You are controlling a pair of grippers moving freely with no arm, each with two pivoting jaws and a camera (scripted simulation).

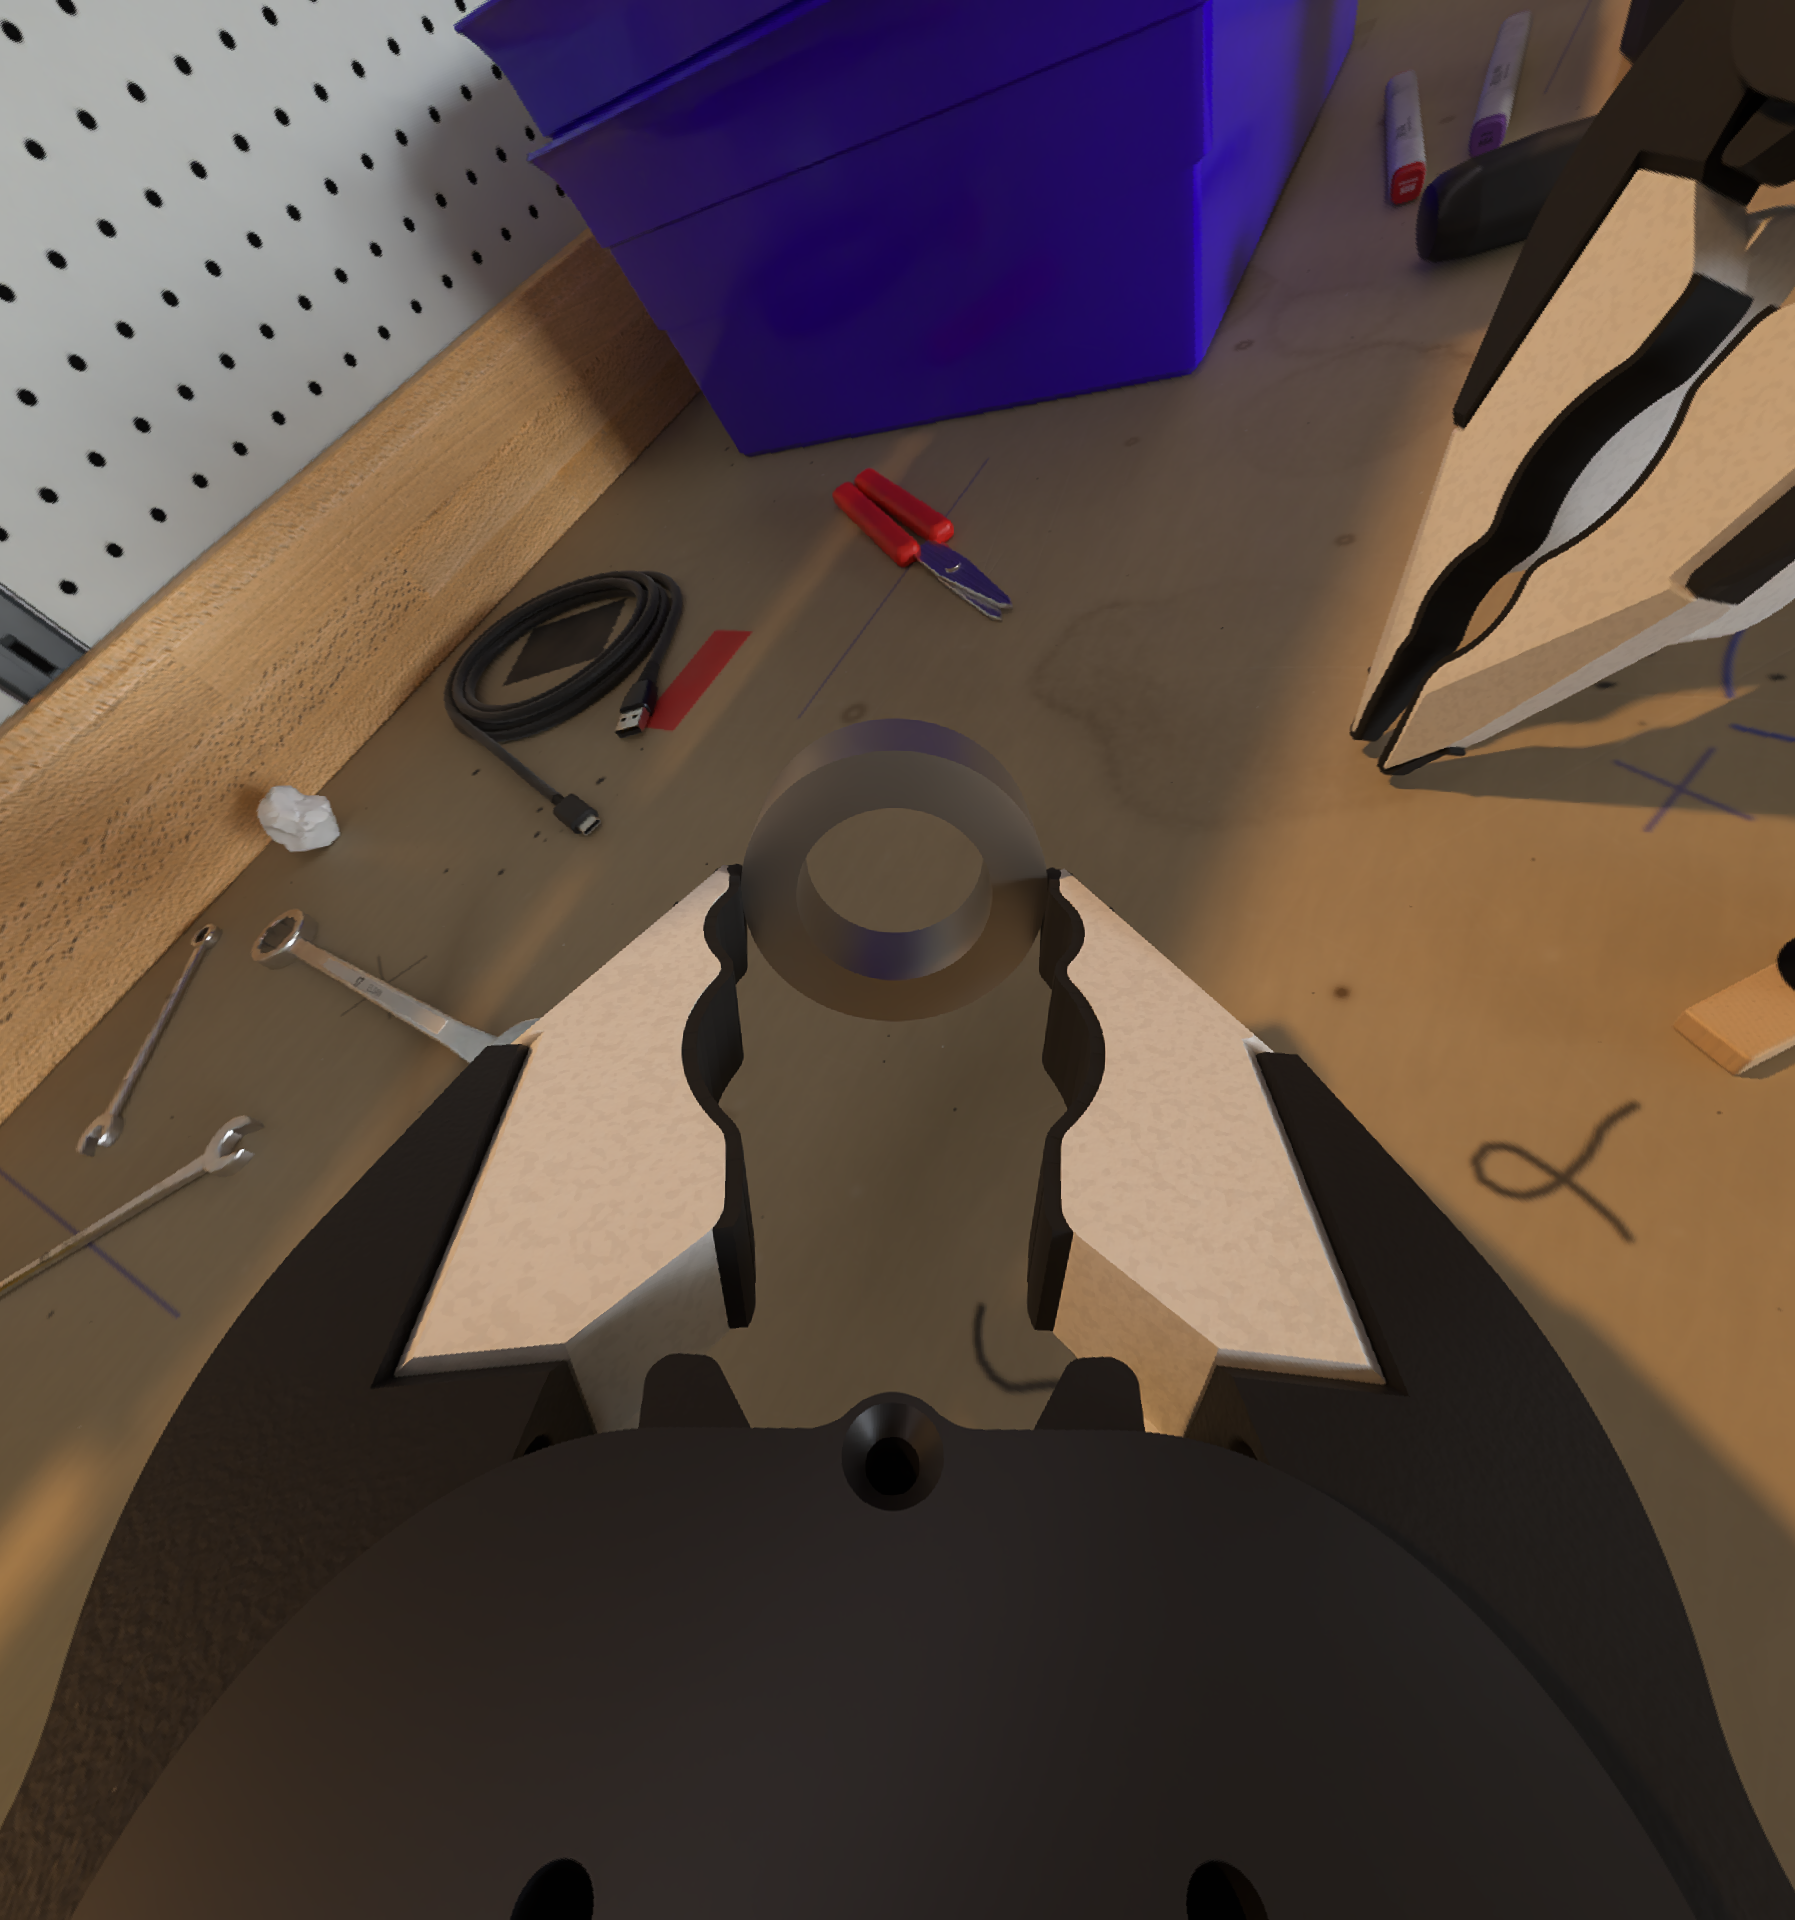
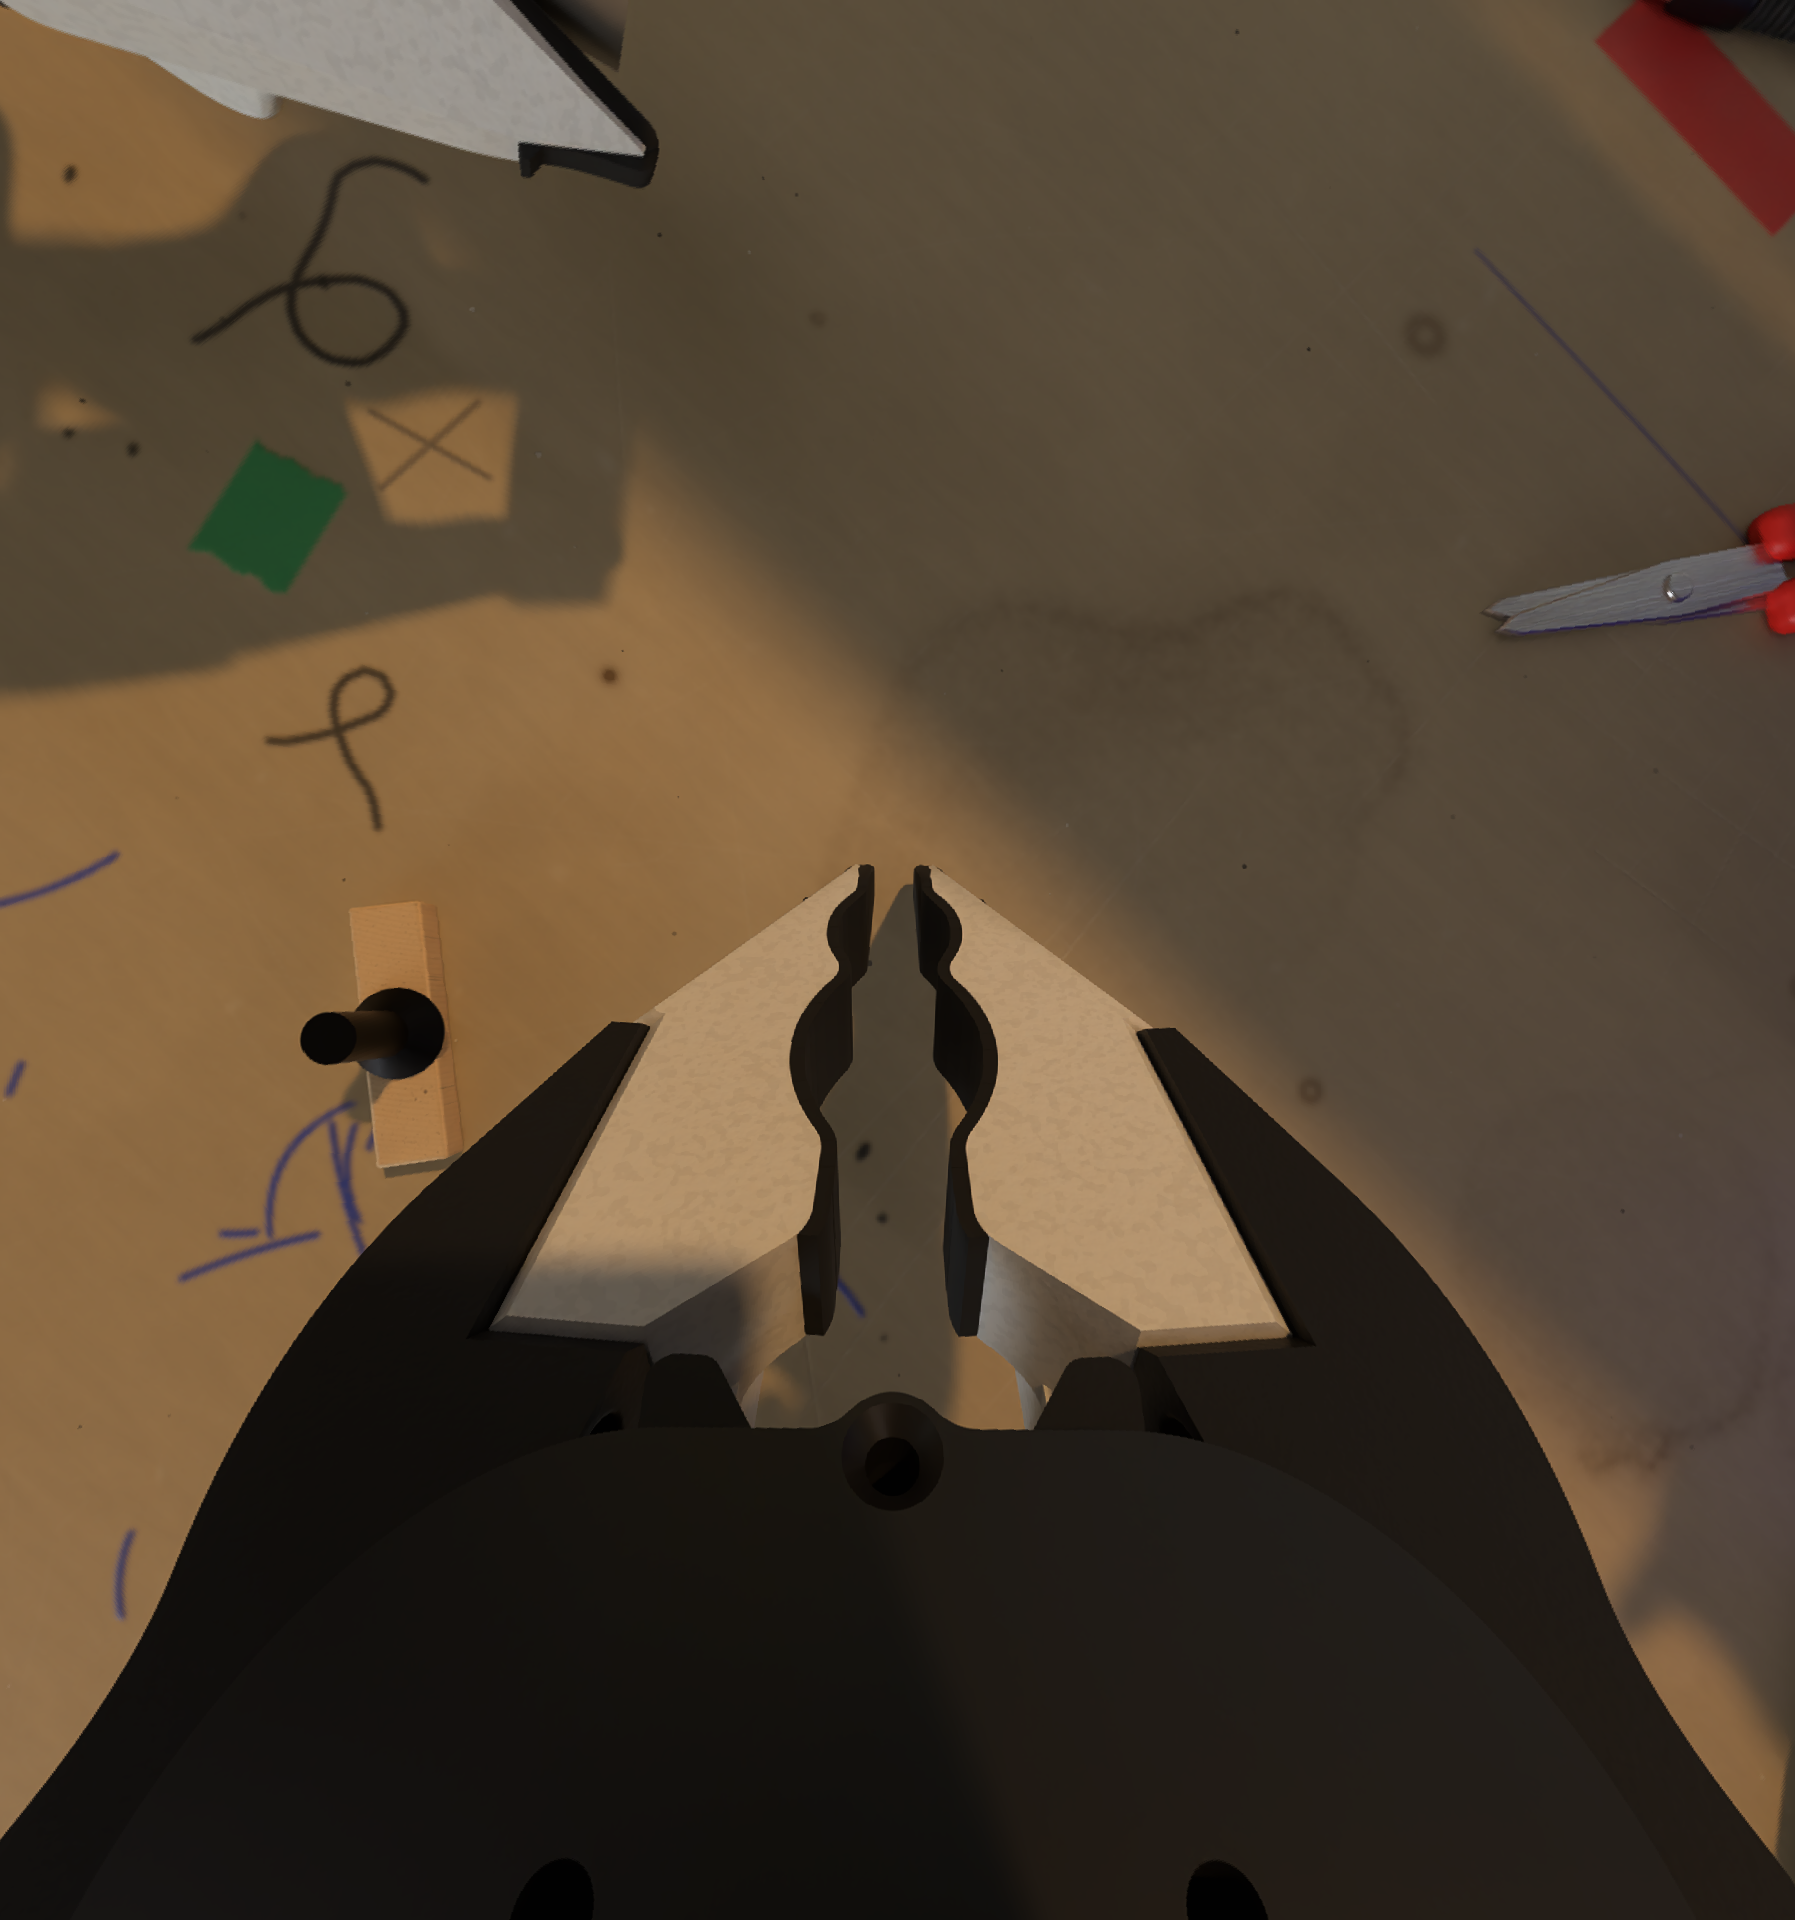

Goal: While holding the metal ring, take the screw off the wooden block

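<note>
My left gripper (image 1: 891,883) is clamped on the metal ring (image 1: 891,868), its tips pressing the outer wall on both sides and holding it clear of the workbench (image 1: 1236,935); the ring looks thick, rigid and smooth, so I judge it heavy and liable to slip if I ease off. My right gripper (image 2: 891,873) is nearly closed and empty, with only a slit between its tips. The screw (image 2: 373,1034) stands upright in the wooden block (image 2: 405,1039), off to that gripper's left. It looks hard and small; I'd grip the bare shaft just above the flared base.
</note>
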